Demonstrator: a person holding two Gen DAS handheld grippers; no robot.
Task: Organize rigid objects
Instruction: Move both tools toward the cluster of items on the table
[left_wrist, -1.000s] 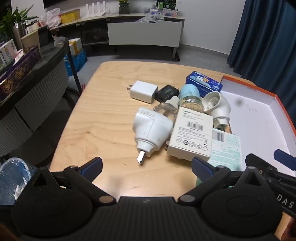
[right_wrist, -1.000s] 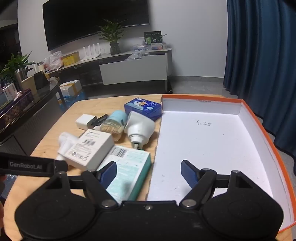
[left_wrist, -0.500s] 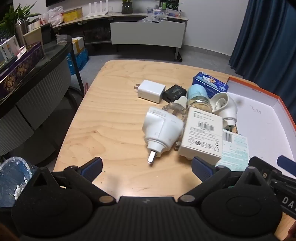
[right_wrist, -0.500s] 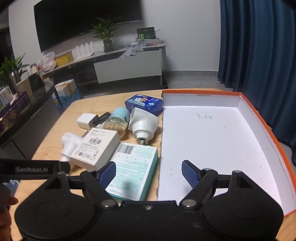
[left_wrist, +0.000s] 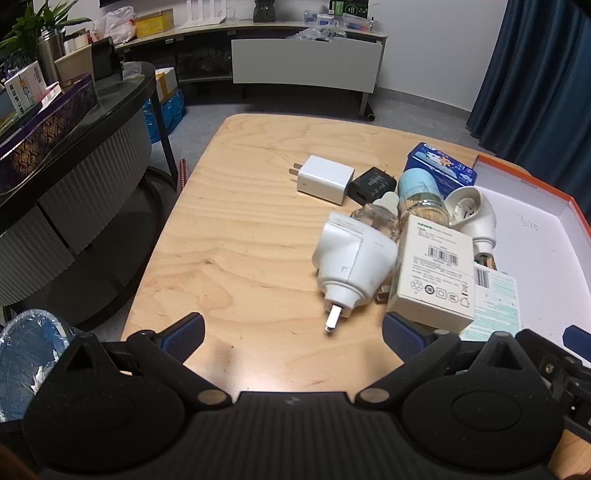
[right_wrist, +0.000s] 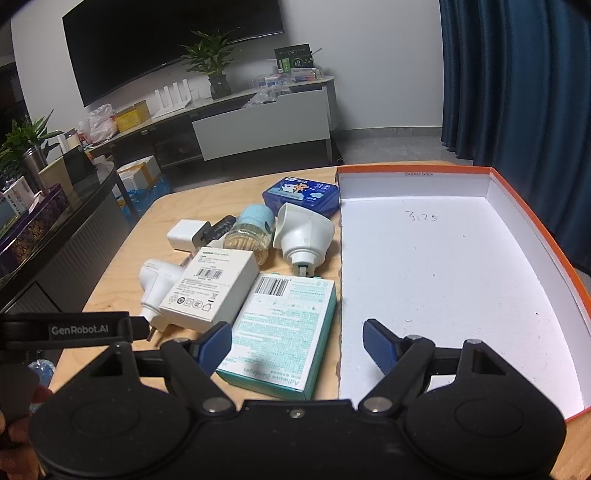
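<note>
On the wooden table sits a tight cluster of small hard goods, just beside the left wall of an orange-rimmed box lid with a bare white floor marked "3:25". I count two white plug-in vaporiser heads: one lying on its side at the near left with its prong toward the grippers, the other against the lid's wall. There are two cardboard boxes: a white one with a barcode leaning on the first plug-in, and a teal adhesive-bandage box flat beside the lid. Two chargers lie at the far side, one white, one black, touching. One jar with a pale blue cap lies between them and the boxes, a small clear bottle is wedged by the near plug-in, and one blue tin sits farthest back.

The left gripper hangs above the near table edge, jaws spread wide, gripping nothing. The right gripper is equally wide open and empty, straddling the bandage box's edge and the lid's wall.
</note>
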